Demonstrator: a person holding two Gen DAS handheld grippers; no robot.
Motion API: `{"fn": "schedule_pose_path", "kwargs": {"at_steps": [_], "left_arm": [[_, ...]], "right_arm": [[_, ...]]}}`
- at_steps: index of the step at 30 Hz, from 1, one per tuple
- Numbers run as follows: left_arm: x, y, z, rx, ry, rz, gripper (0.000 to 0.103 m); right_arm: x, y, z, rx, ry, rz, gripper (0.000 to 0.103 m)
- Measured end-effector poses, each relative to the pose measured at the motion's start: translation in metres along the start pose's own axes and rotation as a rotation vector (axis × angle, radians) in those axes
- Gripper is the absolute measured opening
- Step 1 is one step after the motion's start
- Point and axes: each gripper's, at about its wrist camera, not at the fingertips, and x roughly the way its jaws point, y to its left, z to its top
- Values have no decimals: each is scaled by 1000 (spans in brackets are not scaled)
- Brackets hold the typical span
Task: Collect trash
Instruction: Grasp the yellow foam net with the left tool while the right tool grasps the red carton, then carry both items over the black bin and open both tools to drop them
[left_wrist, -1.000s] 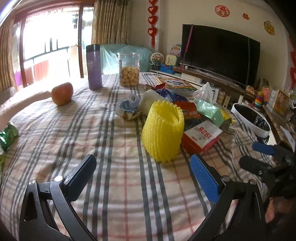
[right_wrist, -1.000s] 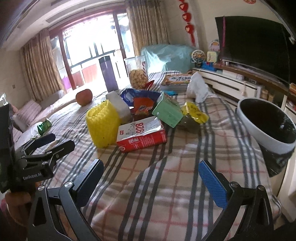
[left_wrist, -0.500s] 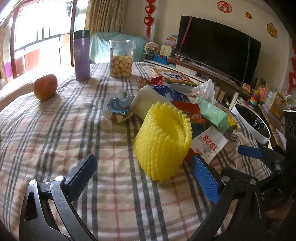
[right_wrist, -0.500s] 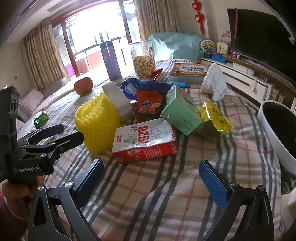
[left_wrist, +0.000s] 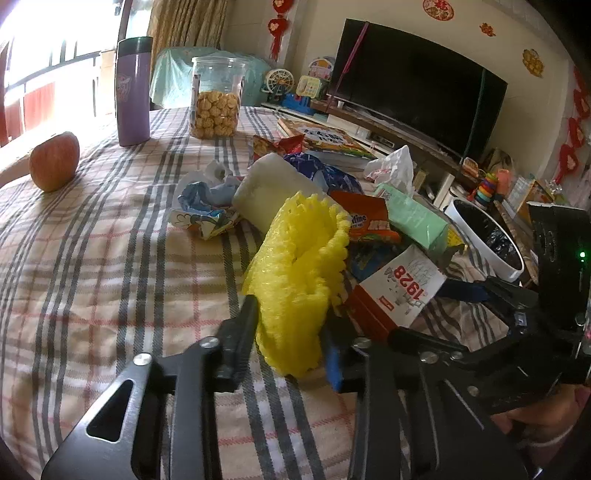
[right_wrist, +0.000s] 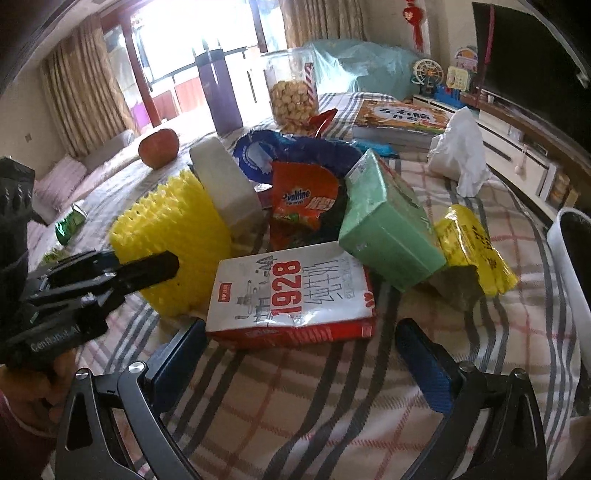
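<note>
My left gripper (left_wrist: 291, 328) is shut on the yellow foam net sleeve (left_wrist: 299, 280), squeezing its near end on the table; it also shows in the right wrist view (right_wrist: 173, 236). My right gripper (right_wrist: 301, 350) is open, its jaws either side of the near edge of the red and white "1928" carton (right_wrist: 291, 295). Behind lie a green box (right_wrist: 384, 225), an orange snack bag (right_wrist: 306, 199), a yellow wrapper (right_wrist: 472, 247), a white foam block (right_wrist: 225, 184) and a blue bag (right_wrist: 291, 151). A white bin (left_wrist: 484, 236) with a black liner stands off the table's right edge.
An apple (left_wrist: 55, 160), a purple flask (left_wrist: 133, 92), a jar of biscuits (left_wrist: 216, 99) and a book (right_wrist: 402, 120) stand at the back. A crumpled white tissue (right_wrist: 461, 151) lies at right, a green packet (right_wrist: 70, 221) at left. A TV stands beyond.
My left gripper moved forward and closed on the yellow sleeve, squashing it. My right gripper moved forward up to the 1928 carton and stayed open.
</note>
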Motion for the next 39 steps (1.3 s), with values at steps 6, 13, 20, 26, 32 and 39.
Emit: {"fn": "schedule_pose_path", "kwargs": {"at_steps": [6,13,20,26,32,39], "left_arm": [[-11,-7,-5,14,-23,10,24],[-27,-31,-11,48,-45,-35,24],[-31,-64,-15,93,-43,-90,24],[-27,-95,-18,128,-25,-143,24],[-16,-131,-17,181,3,-185,24],[-3,-168,-8,242,22,-216,24]], "right_arm": [[-8,3,-6,-16,-17,5,91],[-39,-13,-18,52,-70,41,91],[-72,-33,-34,115,-119,46,90],[-93,-62,-51,192,-146,18,90],[-113,-92,-65,260,-173,-24,90],[-132,-126,-76,316,-204,-62,90]]}}
